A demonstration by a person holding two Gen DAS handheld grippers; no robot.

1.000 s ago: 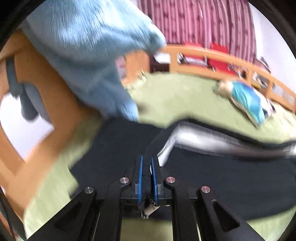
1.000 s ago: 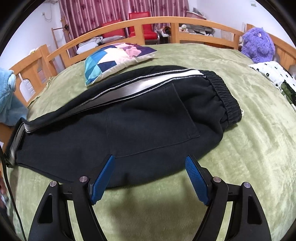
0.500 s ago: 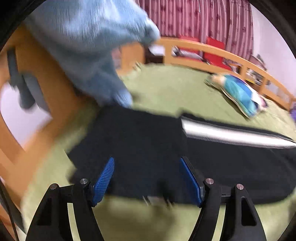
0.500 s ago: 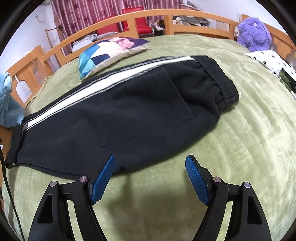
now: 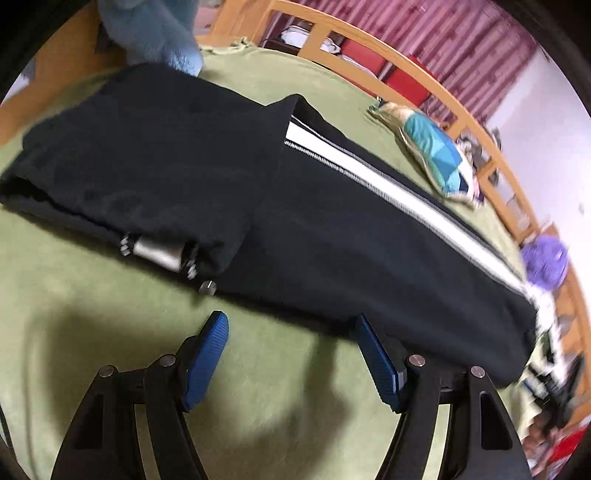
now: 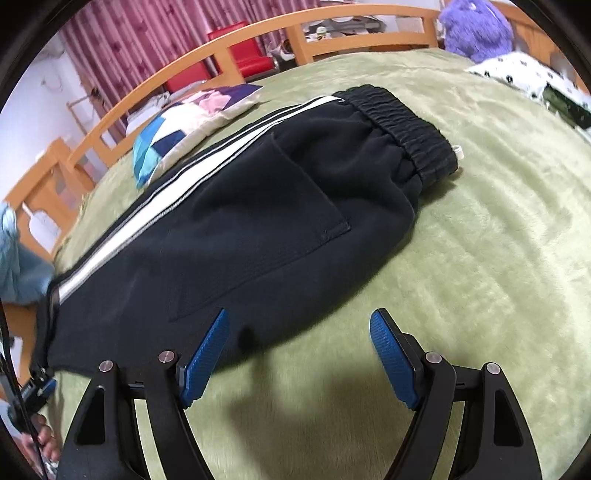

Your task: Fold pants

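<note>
Green blanket [image 6: 461, 258] on bed, black pants [image 6: 258, 221] flat, cuff end folded over. Left gripper [image 5: 291, 354] and right gripper [image 6: 299, 354] both spread, empty. Soft, floppy fleece (probably hefty); pinch waistband [image 6: 406, 125].

patchwork pillow [image 6: 184, 125] and purple plush [image 6: 476, 27] on green blanket [image 6: 461, 258]

Left gripper [image 5: 291, 332]: jaws spread wide, blue-padded fingers [image 5: 205, 356] empty, angled downward and forward. Right gripper [image 6: 299, 336]: jaws likewise spread wide, blue pads [image 6: 393, 360] gripping nothing, similarly pitched down. A bare hand [image 6: 42, 441] shows at the right view's lower-left edge.
</note>
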